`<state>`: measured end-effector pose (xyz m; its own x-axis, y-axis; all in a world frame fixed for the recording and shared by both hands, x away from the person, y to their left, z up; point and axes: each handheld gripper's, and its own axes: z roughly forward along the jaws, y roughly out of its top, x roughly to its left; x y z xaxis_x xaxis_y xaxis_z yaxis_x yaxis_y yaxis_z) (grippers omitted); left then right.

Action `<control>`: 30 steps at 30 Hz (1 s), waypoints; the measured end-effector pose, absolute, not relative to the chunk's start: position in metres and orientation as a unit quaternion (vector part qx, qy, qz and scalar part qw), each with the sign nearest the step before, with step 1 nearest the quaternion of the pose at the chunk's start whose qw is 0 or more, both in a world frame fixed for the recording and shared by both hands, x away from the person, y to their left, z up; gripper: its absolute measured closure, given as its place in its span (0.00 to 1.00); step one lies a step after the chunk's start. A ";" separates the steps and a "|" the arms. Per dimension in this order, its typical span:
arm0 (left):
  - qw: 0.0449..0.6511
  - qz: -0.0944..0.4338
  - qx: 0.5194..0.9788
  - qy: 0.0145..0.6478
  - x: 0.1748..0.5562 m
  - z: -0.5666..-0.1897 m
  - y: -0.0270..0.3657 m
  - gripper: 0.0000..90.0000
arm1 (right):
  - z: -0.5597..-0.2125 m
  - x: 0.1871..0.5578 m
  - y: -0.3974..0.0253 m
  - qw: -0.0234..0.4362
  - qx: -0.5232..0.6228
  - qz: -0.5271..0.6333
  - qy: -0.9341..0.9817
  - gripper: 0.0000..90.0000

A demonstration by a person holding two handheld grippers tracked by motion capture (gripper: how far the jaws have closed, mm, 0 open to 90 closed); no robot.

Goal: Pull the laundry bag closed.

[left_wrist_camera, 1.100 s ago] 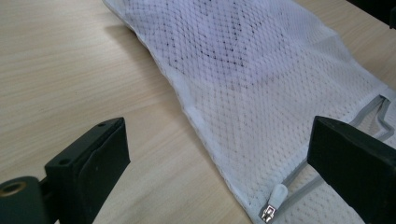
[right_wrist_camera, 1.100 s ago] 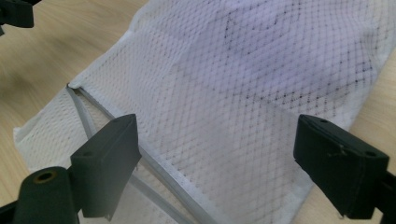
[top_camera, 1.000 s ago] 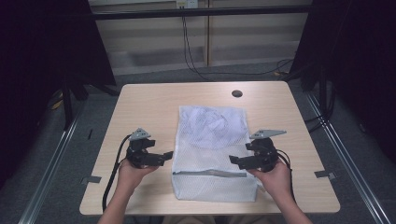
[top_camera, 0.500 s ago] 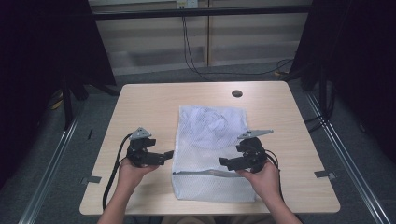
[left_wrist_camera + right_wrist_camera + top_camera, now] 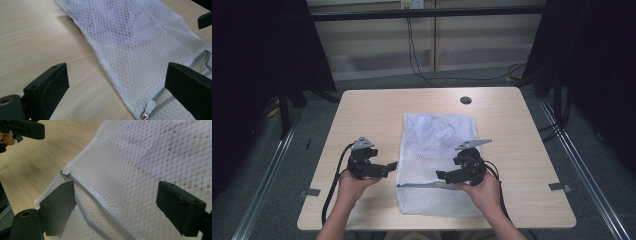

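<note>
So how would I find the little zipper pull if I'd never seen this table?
Look at the wooden table and find the white mesh bag lying in its middle. Follow the grey zipper across the bag to its end by the left gripper. The zipper pull is a small white tab, smooth while everything around is netting.

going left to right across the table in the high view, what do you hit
left gripper → mesh laundry bag → right gripper, hovering over the bag's right half near the zipper → bare table
</note>
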<state>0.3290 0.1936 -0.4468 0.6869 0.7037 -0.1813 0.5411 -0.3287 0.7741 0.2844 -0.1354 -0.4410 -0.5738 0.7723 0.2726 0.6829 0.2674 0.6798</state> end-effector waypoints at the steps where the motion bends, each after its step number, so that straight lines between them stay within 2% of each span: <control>1: 0.433 0.094 0.810 0.384 0.329 -0.447 0.194 0.05 | -0.442 0.285 -0.134 0.060 0.460 0.391 0.795 0.17; 12: 0.427 0.089 0.814 0.384 0.327 -0.448 0.194 0.06 | -0.443 0.287 -0.120 0.055 0.461 0.390 0.795 0.17; 22: 0.421 0.091 0.817 0.383 0.326 -0.449 0.197 0.07 | -0.444 0.288 -0.105 0.038 0.448 0.394 0.801 0.22; 30: 0.416 0.082 0.823 0.378 0.327 -0.448 0.200 0.11 | -0.446 0.292 -0.092 0.016 0.447 0.403 0.799 0.28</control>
